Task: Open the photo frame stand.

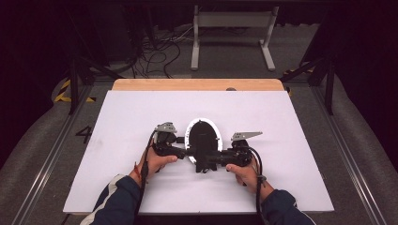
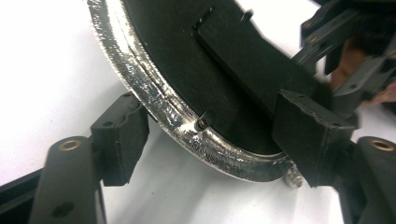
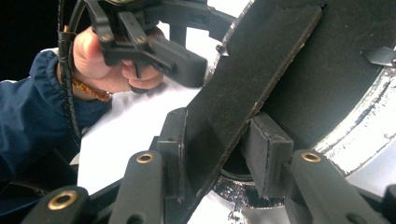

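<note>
Near the middle of the white bench, just in front of the person, an oval mirror with a shiny silver rim is propped face-away, its black back toward the camera and its long axis running away from the person. A flat black stand flap hinges off that back.

The right gripper comes in from the mirror's right side. In the right gripper view its jaws are clamped on the stand flap, one pad pressed to each face of the board, so this hand carries the mirror's weight and keeps it tilted.

The left gripper reaches in from the opposite side, at the mirror's lower edge. In the left gripper view the silver rim curves between its jaws: the right-hand pad lies against the black back near the rim's bottom, while the left-hand pad stands just off the front of the rim, with white bench visible in the gap. These jaws are apart, straddling the edge but not yet pinching it.

The coming move likely turns on that small gap. The rim lies directly between the left jaws, crossing them at a slant, so closing should trap the edge without any sideways shift. The left hand is the one free to act; the right is occupied holding the flap.
</note>
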A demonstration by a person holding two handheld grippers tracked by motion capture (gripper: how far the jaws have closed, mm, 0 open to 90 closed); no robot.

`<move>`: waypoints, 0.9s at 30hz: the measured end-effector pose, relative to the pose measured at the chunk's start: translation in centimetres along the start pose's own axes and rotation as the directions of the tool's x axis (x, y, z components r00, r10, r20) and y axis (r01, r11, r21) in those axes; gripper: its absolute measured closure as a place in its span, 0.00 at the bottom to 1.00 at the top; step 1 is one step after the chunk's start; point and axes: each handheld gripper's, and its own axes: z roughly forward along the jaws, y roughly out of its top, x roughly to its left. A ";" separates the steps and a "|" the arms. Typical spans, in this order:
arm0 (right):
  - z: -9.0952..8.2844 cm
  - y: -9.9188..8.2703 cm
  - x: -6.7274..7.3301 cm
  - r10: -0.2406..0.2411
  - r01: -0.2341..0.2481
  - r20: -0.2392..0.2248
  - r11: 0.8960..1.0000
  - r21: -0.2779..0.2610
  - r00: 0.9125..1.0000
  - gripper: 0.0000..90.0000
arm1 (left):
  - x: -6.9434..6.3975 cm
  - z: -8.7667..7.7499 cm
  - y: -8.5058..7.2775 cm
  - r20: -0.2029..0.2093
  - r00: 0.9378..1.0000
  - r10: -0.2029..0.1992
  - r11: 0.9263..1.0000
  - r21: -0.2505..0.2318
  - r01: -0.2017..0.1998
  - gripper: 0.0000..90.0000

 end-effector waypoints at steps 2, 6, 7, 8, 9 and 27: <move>0.0 -0.1 0.0 0.002 -0.002 0.001 1.000 -0.002 1.000 0.69 | -0.1 -0.3 0.1 -0.002 1.000 0.013 1.000 -0.016 -0.013 0.35; -0.1 0.0 0.3 -0.011 0.011 0.012 1.000 -0.002 1.000 0.73 | -0.2 -0.7 0.2 0.028 1.000 0.012 0.999 -0.050 -0.010 0.44; -0.1 0.0 0.4 -0.012 0.012 0.013 1.000 -0.003 1.000 0.74 | -0.3 -0.7 0.2 0.026 0.999 0.023 0.999 -0.049 -0.022 0.44; -0.1 0.0 0.4 -0.013 0.013 0.013 1.000 -0.003 1.000 0.74 | -0.5 -0.6 0.3 0.024 0.999 0.025 0.999 -0.047 -0.024 0.46; -0.1 0.0 0.4 -0.016 0.016 0.014 1.000 -0.005 1.000 0.74 | -0.6 -0.6 0.3 0.021 0.999 0.035 0.998 -0.045 -0.034 0.48; -0.4 0.0 0.8 -0.029 0.029 0.007 1.000 -0.004 1.000 0.80 | -2.5 -1.1 0.9 -0.035 0.978 0.205 0.978 -0.023 -0.206 0.62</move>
